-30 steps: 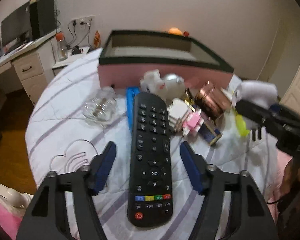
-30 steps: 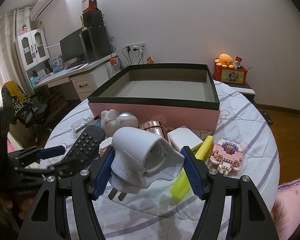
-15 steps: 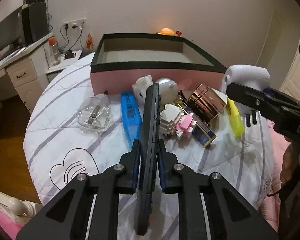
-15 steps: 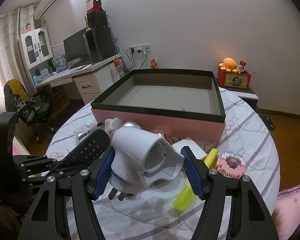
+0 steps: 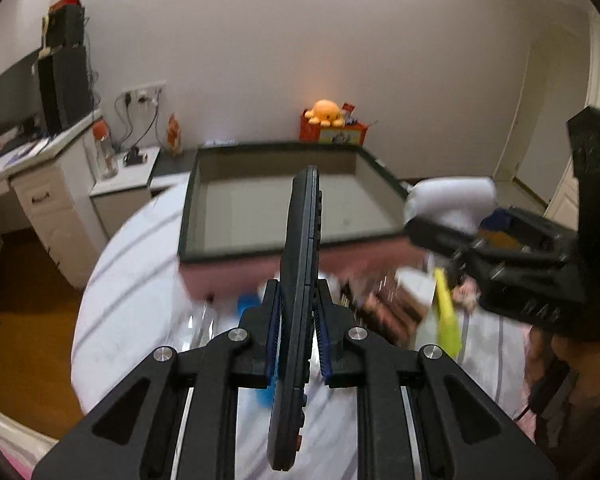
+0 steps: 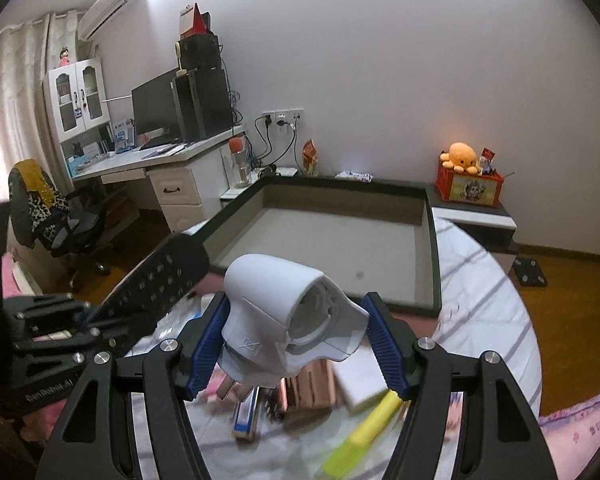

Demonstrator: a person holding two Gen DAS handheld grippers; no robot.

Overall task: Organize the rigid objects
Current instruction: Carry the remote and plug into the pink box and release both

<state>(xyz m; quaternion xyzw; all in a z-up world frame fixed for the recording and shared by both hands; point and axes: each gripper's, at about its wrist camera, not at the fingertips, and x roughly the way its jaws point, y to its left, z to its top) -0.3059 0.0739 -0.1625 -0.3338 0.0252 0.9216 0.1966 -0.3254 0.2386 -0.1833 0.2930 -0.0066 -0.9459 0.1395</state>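
Note:
My left gripper (image 5: 298, 332) is shut on a black remote control (image 5: 300, 264), held on edge above the table and pointing at the pink box with a dark rim (image 5: 228, 254). The remote also shows in the right wrist view (image 6: 156, 284). My right gripper (image 6: 294, 344) is shut on a white plug adapter (image 6: 284, 320), lifted in front of the same box (image 6: 434, 264). The adapter also shows at the right of the left wrist view (image 5: 448, 200). The box is empty inside.
On the striped tablecloth (image 6: 484, 292) below lie a yellow highlighter (image 6: 364, 436), a copper-coloured tin (image 6: 312, 384), a white block (image 6: 360, 376) and a blue box (image 5: 248, 304). A desk with a monitor (image 6: 156, 108) stands at the left, and an orange plush (image 6: 462, 156) sits behind the box.
My left gripper closed on the remote, turned it on edge and lifted it toward the box. My right gripper rose with the adapter and moved nearer the box.

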